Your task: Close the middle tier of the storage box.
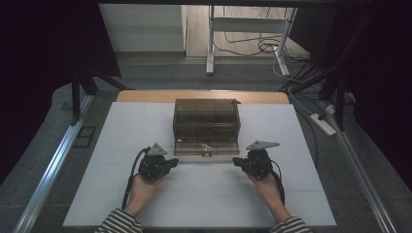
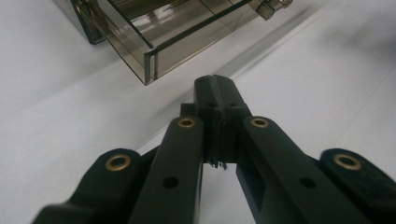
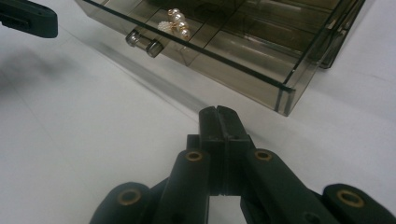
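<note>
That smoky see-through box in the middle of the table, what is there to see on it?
The box looks like tinted, transparent plastic, brownish-grey, standing upright at the middle of the white table. Its bottom drawer is pulled out toward the person. Dividers split the drawer into compartments, and a small round knob sits on its front. One compartment holds a pearl-like trinket. Both grippers are just in front of the drawer's corners, shut, not touching it.

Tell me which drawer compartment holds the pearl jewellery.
In the right gripper view, the pearl piece lies in the open drawer compartment just behind the knob; the compartments nearer the drawer's corner look bare. Both grippers sit shut on the table.
</note>
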`<state>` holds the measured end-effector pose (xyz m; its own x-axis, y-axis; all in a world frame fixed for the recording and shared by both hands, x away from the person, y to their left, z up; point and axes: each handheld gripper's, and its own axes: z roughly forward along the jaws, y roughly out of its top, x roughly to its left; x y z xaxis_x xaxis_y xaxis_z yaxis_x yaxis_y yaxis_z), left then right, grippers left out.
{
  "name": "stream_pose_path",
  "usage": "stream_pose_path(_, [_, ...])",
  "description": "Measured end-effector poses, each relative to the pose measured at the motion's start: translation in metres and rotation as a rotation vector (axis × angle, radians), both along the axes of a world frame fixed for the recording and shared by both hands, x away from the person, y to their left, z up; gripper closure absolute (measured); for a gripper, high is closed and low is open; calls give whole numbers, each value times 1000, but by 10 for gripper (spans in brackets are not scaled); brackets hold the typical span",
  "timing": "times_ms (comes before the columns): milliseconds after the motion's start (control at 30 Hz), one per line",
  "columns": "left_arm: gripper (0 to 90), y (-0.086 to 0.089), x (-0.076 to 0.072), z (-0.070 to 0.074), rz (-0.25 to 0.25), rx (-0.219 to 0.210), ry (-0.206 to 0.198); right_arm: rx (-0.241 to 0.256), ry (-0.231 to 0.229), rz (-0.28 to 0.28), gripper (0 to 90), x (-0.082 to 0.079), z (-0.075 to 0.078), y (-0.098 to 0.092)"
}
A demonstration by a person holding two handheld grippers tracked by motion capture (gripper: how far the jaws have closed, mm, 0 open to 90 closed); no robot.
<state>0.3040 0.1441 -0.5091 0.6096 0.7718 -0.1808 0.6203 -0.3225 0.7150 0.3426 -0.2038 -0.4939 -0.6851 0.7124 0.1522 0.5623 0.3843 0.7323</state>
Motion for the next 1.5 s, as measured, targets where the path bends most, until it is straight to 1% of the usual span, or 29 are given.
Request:
stream_pose_path(200, [893, 1, 7, 0, 15, -13, 8, -6, -3, -11, 893, 5, 2, 0])
stream_pose_path(367, [893, 0, 9, 2, 25, -14, -4, -11, -6, -16, 892, 9, 5, 0])
stream_pose_path(533, [893, -2, 13, 1, 29, -8, -3, -12, -6, -22, 892, 12, 5, 1])
stream_pose_path(800, [893, -1, 18, -1, 44, -10, -1, -10, 1, -32, 892, 16, 3, 0])
stream_pose_path(867, [893, -1, 19, -1, 41, -11, 2, -9, 1, -35, 892, 17, 3, 0])
stream_pose_path(933, [893, -3, 19, -1, 38, -2, -1, -12, 6, -33, 892, 18, 2, 1])
stream_pose_path(1067, [893, -4, 20, 0, 37, -4, -4, -11, 8, -33, 892, 20, 1, 3])
stream_pose_path(1300, [893, -4, 21, 4, 40, -6, -15, -15, 7, -35, 892, 22, 2, 3])
stream_pose_path(1500, [893, -5, 22, 5, 35, -1, -13, -17, 5, -35, 892, 23, 3, 4])
